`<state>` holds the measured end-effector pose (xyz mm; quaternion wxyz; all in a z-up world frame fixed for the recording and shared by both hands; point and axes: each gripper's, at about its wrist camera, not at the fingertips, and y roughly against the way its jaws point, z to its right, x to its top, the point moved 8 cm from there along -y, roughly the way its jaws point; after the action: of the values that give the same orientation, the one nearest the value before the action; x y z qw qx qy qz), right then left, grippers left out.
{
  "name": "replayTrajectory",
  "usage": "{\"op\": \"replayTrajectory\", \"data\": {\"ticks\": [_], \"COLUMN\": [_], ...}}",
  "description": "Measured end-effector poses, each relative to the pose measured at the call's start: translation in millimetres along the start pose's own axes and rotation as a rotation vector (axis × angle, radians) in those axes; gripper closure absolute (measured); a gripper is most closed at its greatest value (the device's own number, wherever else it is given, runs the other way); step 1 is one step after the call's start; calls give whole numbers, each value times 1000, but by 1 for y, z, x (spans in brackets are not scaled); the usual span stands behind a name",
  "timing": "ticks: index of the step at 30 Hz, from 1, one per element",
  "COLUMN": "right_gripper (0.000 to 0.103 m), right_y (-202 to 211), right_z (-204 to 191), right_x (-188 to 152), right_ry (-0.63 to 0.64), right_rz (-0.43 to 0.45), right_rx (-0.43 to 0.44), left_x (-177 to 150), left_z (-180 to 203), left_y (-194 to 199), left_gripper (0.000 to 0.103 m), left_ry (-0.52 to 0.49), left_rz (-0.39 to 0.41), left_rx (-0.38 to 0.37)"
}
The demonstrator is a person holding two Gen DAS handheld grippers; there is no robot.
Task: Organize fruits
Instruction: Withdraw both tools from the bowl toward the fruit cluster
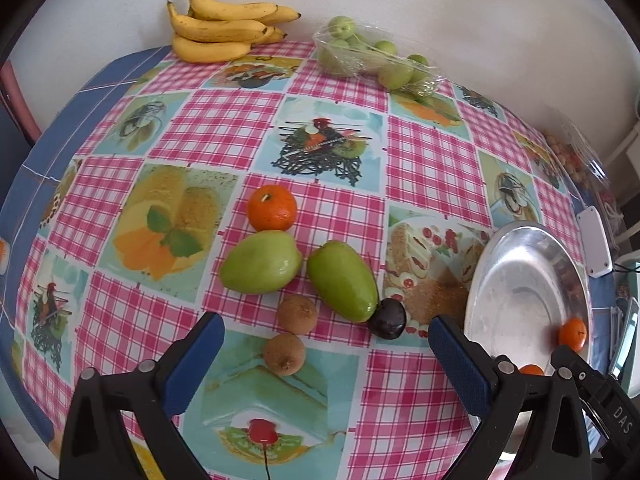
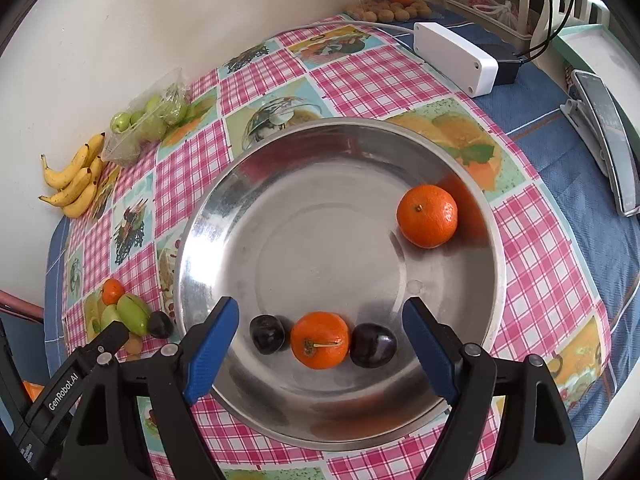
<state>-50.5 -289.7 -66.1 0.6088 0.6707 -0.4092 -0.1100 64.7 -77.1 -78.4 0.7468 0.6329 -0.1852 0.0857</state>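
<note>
Right wrist view: metal plate [image 2: 472,300] holds 2 oranges, 2 dark plums; right gripper [image 2: 320,332] open above, empty. Left gripper [image 1: 326,344] wide open, empty, over loose pile [image 1: 288,272]: orange, 2 green fruits, 2 brown ones, plum. Approx. 40% done.

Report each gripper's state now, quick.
Left gripper: open, holding nothing, over the loose fruit.
Right gripper: open, holding nothing, over the steel plate.

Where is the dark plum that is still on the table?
In the left wrist view the plum lies on the tablecloth low and right of centre, touching a green mango's tip, beside the metal plate.
</note>
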Motion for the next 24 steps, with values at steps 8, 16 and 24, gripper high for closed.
{"op": "replayTrajectory", "data": {"ticks": [8,16,24], "right_gripper": [1,1,1], "right_y": [0,-1,-1], "right_z": [0,0,-4], "right_x": [1,-1,1], "right_ry": [12,14,5], "right_rz": [9,4,13], "right_rx": [-7,-22,-9], "left_x": [1,1,1], "left_z": [-5,-6,-12], "left_y": [-1,-2,-3], "left_gripper": [0,0,0], "left_ry": [2,3,20], "left_rz": [-4,-5,-15], "left_rx": [13,10,0]}}
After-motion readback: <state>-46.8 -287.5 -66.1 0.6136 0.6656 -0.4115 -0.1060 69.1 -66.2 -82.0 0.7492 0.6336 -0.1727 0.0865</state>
